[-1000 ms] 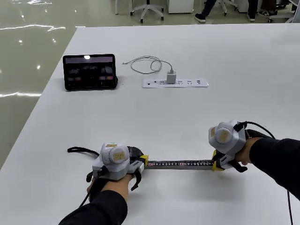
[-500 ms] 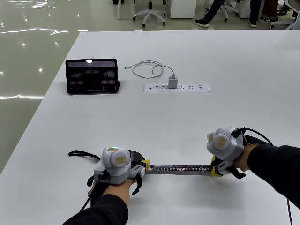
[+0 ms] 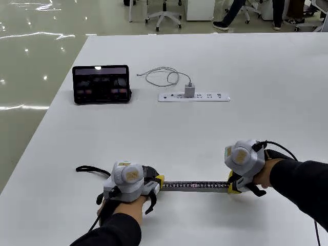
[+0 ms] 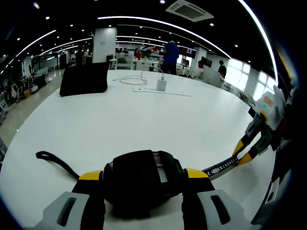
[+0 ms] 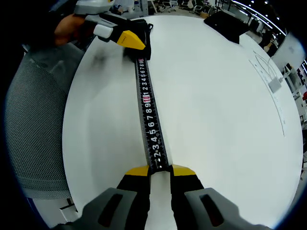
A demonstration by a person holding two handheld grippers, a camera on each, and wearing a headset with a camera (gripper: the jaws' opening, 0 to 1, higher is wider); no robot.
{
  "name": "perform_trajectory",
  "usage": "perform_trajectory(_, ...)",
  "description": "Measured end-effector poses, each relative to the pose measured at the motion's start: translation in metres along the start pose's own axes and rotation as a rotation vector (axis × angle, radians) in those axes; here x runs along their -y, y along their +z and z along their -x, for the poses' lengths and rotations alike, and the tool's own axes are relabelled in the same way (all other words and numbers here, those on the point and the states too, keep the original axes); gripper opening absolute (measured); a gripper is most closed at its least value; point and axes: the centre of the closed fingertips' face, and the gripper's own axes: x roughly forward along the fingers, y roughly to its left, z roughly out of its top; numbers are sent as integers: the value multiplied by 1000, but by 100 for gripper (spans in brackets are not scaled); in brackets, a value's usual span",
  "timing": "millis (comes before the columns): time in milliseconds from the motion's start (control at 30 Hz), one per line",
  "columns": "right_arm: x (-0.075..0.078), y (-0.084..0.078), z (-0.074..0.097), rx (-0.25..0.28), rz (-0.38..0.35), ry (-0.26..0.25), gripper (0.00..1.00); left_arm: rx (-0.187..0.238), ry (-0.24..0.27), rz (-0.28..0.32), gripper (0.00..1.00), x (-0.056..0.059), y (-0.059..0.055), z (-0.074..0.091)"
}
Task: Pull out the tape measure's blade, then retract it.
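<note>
Tape measure (image 4: 141,184): black case, lower part hidden behind left gripper (image 4: 144,174) fingers, which clamp its sides. Blade (image 5: 149,110): dark w/ white numerals, stretched along white tabletop (image 3: 205,133). Tip hidden btw right gripper (image 5: 160,170) fingers, which pinch it. Strap (image 4: 53,160): black loop on tabletop beside case.

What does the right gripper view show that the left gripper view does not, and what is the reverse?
Right gripper view: the numerals of the blade in a long readable row, its tip pinched by the right hand-held gripper, and a mesh chair back.
Left gripper view: the black wrist strap, the case close up, clamped by the left hand-held gripper, and a person in blue far behind.
Both: blade, case, the white table, and the opposite gripper.
</note>
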Motion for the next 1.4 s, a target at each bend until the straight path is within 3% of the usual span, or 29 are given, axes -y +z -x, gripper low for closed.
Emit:
perform_trajectory(100, 0, 2, 0, 15, 12, 3, 11, 0, 0, 0, 61, 0, 0, 0)
perform_trajectory(133, -1, 3, -1, 27, 54, 7, 11, 1, 0, 0, 61, 0, 0, 0)
perform_trajectory(267, -3, 9, -2, 56, 55, 11, 10, -1, 1, 0, 60, 0, 0, 0)
perform_trajectory(1400, -8, 41, -14, 75, 69, 18, 10, -8, 0, 3, 60, 0, 0, -1)
